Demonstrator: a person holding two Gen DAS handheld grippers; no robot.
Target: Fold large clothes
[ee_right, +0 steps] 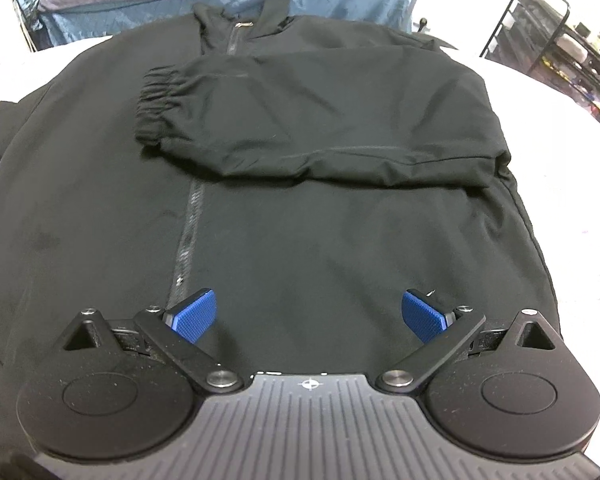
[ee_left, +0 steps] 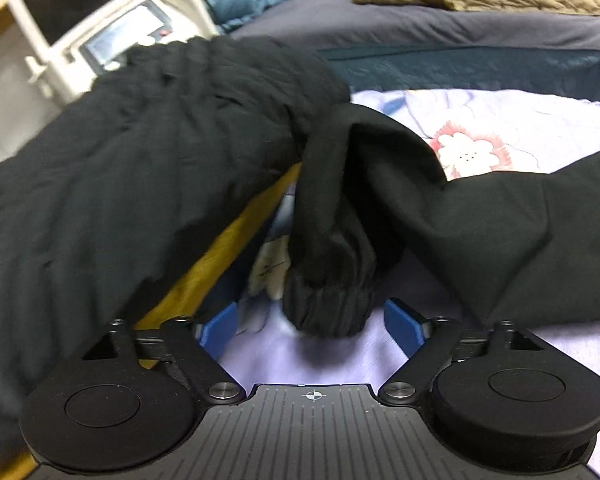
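Black zip-front fabric jacket (ee_right: pixel 300 220) lies flat on a pale floral bedsheet (ee_left: pixel 500 120), one sleeve (ee_right: pixel 320 120) already folded across its chest at frame centre, the other sleeve's gathered cuff (ee_left: pixel 328 304) loose at lower centre between the released left gripper (ee_left: pixel 312 324), right gripper (ee_right: pixel 310 316) likewise spread and empty.

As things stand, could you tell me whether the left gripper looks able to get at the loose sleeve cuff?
Probably yes: the left gripper is open, and the cuff hangs right between its blue pads with nothing in front of it.
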